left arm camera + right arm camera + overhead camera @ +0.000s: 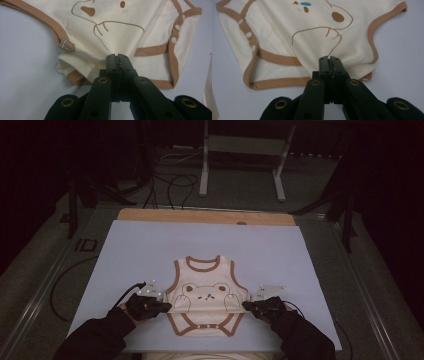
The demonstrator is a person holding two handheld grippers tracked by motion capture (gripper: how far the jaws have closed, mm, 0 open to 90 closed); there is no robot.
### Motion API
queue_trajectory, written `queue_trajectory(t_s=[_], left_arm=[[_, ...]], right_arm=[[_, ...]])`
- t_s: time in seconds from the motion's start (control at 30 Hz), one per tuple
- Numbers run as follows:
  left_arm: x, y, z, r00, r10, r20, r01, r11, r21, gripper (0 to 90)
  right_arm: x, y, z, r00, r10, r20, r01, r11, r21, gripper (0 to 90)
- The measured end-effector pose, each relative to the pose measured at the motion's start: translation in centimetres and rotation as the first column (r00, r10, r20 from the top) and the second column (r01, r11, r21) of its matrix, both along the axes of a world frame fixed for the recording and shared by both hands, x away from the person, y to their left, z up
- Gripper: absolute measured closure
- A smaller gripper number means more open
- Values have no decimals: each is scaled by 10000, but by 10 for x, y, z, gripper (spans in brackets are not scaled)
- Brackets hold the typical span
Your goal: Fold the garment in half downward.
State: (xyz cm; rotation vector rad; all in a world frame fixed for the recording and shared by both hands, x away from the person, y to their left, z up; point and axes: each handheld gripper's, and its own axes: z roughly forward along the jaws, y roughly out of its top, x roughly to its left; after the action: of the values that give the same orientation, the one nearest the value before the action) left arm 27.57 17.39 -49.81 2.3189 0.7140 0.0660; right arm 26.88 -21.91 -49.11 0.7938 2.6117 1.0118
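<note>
A cream baby bodysuit [207, 295] with brown trim and a bear print lies flat on the pale sheet [145, 250], neck toward the far side. My left gripper [167, 307] meets its left side edge at waist height. In the left gripper view the jaws [117, 56] are shut, pinching the bodysuit [140, 27] where the side folds over. My right gripper [246, 306] holds the opposite side edge. In the right gripper view its jaws [329, 58] are shut on the bodysuit [287, 25] just below the bear's paw. The snap flap points toward the near edge.
The sheet covers a wooden board [205, 216] whose far strip shows bare. Beyond it, a white metal stand [240, 150] and loose cables [170, 185] sit on the dark floor. Wide sheet area lies open to the left, right and far side of the garment.
</note>
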Motion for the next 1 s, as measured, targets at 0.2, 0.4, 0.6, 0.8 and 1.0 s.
queue_trajectory(t_s=[0.2, 0.4, 0.6, 0.8, 1.0], left_arm=[[-3, 1, -8, 9999, -71, -108, 71, 10000, -52, 895], [-3, 2, -13, 9998, -161, -77, 161, 9998, -66, 894], [-4, 2, -14, 9996, -259, 139, 259, 9997, -11, 889], [-5, 1, -14, 9993, -324, 210, 321, 9994, 122, 888], [-5, 0, -13, 9993, -326, 197, 323, 9993, 161, 886]], right_arm=[[-2, -1, -4, 9998, -45, -203, 47, 9999, 118, 896], [-2, -1, -12, 9992, -10, -407, 8, 10000, -56, 895], [-2, 0, -18, 9982, 25, -602, -33, 9999, -131, 892], [-1, -1, -20, 9979, -9, -643, 4, 10000, -81, 888], [0, -2, -21, 9976, -1, -686, -1, 10000, -24, 883]])
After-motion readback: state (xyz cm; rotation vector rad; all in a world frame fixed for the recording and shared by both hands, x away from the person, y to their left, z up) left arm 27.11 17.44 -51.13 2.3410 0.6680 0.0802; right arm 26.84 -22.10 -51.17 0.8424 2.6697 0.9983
